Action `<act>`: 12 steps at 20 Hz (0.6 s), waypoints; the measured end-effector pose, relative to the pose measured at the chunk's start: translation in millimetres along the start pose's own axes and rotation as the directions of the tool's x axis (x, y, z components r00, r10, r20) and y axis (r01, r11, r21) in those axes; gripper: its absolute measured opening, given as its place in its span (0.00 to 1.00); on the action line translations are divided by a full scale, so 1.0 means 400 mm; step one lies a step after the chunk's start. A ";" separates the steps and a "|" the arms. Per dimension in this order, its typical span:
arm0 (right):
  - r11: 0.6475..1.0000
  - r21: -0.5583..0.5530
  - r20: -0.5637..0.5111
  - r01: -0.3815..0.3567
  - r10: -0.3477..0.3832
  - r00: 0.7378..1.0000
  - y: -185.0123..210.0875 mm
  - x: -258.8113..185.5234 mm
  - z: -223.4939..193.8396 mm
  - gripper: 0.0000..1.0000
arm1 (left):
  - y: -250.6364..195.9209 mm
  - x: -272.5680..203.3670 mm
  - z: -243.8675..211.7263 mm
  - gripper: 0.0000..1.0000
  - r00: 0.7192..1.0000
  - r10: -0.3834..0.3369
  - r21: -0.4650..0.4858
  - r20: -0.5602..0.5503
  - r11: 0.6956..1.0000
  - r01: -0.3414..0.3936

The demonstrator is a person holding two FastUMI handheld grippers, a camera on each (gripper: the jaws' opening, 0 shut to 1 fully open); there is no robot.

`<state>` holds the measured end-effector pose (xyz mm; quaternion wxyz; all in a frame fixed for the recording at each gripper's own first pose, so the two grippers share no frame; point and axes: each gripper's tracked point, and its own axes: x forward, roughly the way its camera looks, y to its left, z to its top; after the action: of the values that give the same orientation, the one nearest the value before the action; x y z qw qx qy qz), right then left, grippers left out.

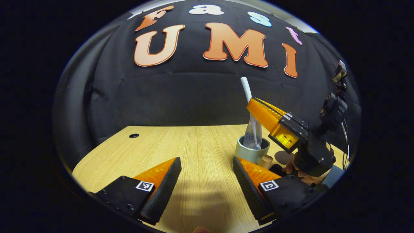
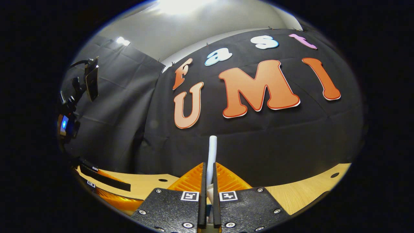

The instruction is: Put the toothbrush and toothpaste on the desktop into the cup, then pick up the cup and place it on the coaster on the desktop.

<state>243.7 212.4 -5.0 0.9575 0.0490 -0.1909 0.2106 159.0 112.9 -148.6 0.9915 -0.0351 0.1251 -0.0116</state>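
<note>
In the left gripper view, the left claw hangs spread apart over the worktop. At two o'clock the right claw pinches the toothbrush above the cup, toothpaste inside, coaster beyond. In the right gripper view, that claw clamps the toothbrush at twelve.

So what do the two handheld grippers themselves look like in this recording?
Both are alike. The left gripper has wedge-shaped fingers with ribbed inner faces, on black blocks with screws and square black-and-white markers. The right gripper has the same blocks and markers; the left gripper view shows its black body with a camera and thin cables.
</note>
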 end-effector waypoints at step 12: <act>0.994 -0.043 0.008 0.096 -0.096 0.995 -0.141 -0.165 0.204 0.59 | -0.143 -0.023 0.173 1.00 0.981 -0.189 -0.057 -0.045 0.981 0.187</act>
<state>184.1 121.7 44.0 0.9669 0.0378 -0.1955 0.1598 166.4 60.9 -75.2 0.9812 -0.0723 0.1464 -0.1029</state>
